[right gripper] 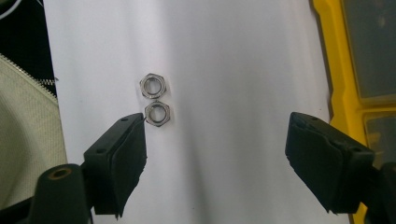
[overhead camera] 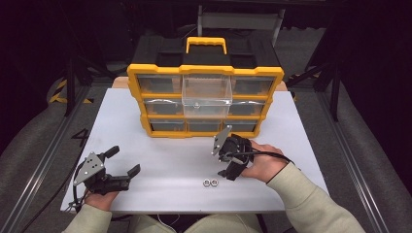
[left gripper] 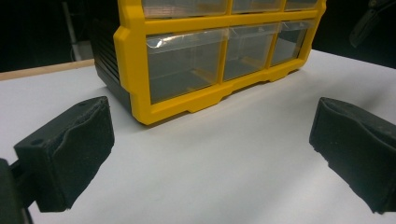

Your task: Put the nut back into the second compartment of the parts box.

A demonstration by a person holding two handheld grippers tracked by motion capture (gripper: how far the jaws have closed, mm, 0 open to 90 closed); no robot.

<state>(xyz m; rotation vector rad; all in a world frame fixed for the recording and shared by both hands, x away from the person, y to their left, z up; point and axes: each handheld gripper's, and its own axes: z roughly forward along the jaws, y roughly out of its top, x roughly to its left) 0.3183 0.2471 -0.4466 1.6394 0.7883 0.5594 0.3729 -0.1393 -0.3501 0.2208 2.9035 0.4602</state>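
- Jaws of the right gripper (right gripper: 215, 161) stand spread wide, pinching nothing.
- Nuts (right gripper: 157, 99), two touching, lie on the white table (right gripper: 233, 70) just beyond its one jaw.
- Left gripper (left gripper: 210, 156) is spread and empty, well apart.
- Organizer (overhead camera: 204, 99) has one clear drawer (overhead camera: 206, 94) pulled out; contents unclear.

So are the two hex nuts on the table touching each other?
Touching. In the right gripper view the upper nut and the lower nut meet at their edges with no white table showing between them.
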